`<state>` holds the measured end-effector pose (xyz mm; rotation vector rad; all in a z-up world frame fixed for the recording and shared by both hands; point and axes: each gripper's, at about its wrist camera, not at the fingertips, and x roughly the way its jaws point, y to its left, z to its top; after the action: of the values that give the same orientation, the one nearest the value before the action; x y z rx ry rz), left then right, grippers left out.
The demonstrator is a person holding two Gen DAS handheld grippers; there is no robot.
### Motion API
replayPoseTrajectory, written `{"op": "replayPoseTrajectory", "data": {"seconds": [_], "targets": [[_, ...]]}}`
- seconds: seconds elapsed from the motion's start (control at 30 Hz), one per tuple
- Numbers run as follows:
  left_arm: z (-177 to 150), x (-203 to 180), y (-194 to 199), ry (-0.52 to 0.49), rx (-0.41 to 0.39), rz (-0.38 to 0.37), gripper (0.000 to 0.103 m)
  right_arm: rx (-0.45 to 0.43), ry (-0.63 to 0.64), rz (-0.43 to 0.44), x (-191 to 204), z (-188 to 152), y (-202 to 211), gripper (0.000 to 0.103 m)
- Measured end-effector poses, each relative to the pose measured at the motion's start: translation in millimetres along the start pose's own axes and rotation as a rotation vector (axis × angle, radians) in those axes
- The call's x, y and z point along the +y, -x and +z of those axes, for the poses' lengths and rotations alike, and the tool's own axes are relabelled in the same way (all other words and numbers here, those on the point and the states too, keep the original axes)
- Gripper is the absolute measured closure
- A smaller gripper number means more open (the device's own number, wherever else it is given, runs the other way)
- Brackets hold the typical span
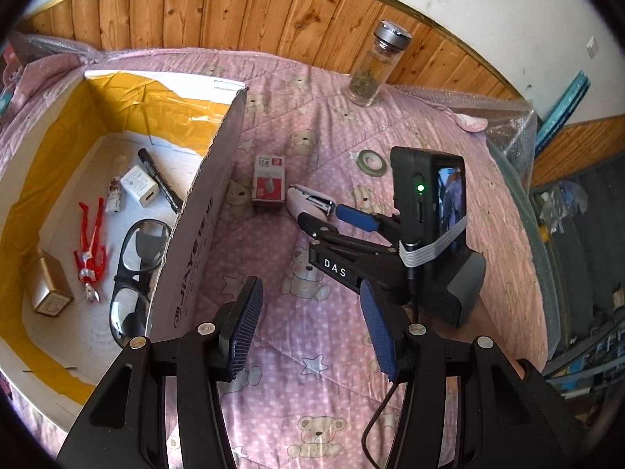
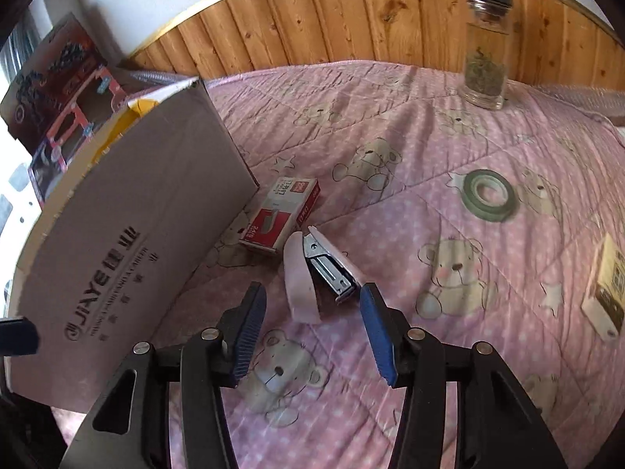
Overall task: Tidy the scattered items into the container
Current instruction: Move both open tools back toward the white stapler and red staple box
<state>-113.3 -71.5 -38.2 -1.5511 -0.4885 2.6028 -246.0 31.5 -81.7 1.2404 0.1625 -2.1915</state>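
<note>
A cardboard box (image 1: 203,211) (image 2: 129,242) stands open on the pink quilt at the left. Inside it lie glasses (image 1: 134,269), a red figure (image 1: 91,250), a white charger (image 1: 140,187), a black marker (image 1: 160,179) and a small tan box (image 1: 49,287). A white stapler (image 2: 312,273) (image 1: 308,201) lies open on the quilt beside a red staple box (image 2: 283,213) (image 1: 268,181). My right gripper (image 2: 312,328) (image 1: 330,219) is open, its fingers just short of the stapler's near end. My left gripper (image 1: 312,324) is open and empty above the quilt.
A green tape roll (image 2: 490,193) (image 1: 371,160) lies on the quilt to the right. A glass jar (image 2: 484,54) (image 1: 371,70) stands at the back by the wooden wall. A yellow packet (image 2: 607,289) lies at the right edge. A printed toy carton (image 2: 58,90) stands behind the box.
</note>
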Motion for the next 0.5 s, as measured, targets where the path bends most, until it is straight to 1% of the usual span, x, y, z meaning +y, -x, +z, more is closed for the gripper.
{"op": "replayPoseTrajectory", "data": {"seconds": [0.03, 0.07, 0.1, 0.2, 0.23, 0.27, 0.3, 0.33, 0.37, 0.4, 0.43, 0.47, 0.5], "targets": [[2.1, -0.1, -2.8, 0.001, 0.001, -0.002, 0.048, 0.018, -0.013, 0.007, -5.0, 2.4, -6.4, 0.068], [4.2, -0.9, -6.1, -0.001, 0.004, -0.006, 0.048, 0.036, -0.071, 0.037, -16.2, 4.7, -11.4, 0.070], [6.8, -2.1, -10.0, -0.005, 0.005, -0.005, 0.048, 0.039, -0.164, 0.088, -31.8, 6.5, -13.8, 0.070], [15.0, -7.4, -24.1, -0.024, 0.010, 0.004, 0.048, 0.036, -0.534, 0.299, -88.7, -0.5, -20.7, 0.075], [17.9, -9.0, -28.7, -0.028, 0.010, 0.007, 0.048, 0.033, -0.635, 0.352, -104.5, -5.9, -23.1, 0.076], [21.1, -10.3, -32.8, -0.031, 0.008, 0.013, 0.048, 0.030, -0.697, 0.380, -115.8, -10.4, -24.0, 0.075], [24.4, -10.9, -36.2, -0.032, 0.005, 0.020, 0.048, 0.028, -0.729, 0.392, -123.3, -13.7, -23.2, 0.073], [27.6, -10.6, -38.3, -0.029, 0.000, 0.023, 0.048, 0.028, -0.741, 0.393, -128.3, -16.0, -21.0, 0.073], [30.2, -9.8, -39.6, -0.023, -0.005, 0.021, 0.048, 0.028, -0.730, 0.376, -130.7, -16.4, -17.0, 0.072], [32.0, -8.3, -40.1, -0.015, -0.011, 0.021, 0.048, 0.023, -0.687, 0.335, -129.3, -14.2, -10.8, 0.068], [32.9, -6.7, -40.3, -0.006, -0.017, 0.023, 0.048, 0.006, -0.612, 0.277, -123.6, -9.1, -2.4, 0.061], [32.7, -4.7, -40.1, 0.003, -0.021, 0.024, 0.048, -0.016, -0.516, 0.218, -114.2, -2.1, 6.1, 0.057], [31.5, -2.6, -39.6, 0.011, -0.026, 0.024, 0.048, -0.037, -0.412, 0.172, -102.4, 5.6, 12.4, 0.050]]}}
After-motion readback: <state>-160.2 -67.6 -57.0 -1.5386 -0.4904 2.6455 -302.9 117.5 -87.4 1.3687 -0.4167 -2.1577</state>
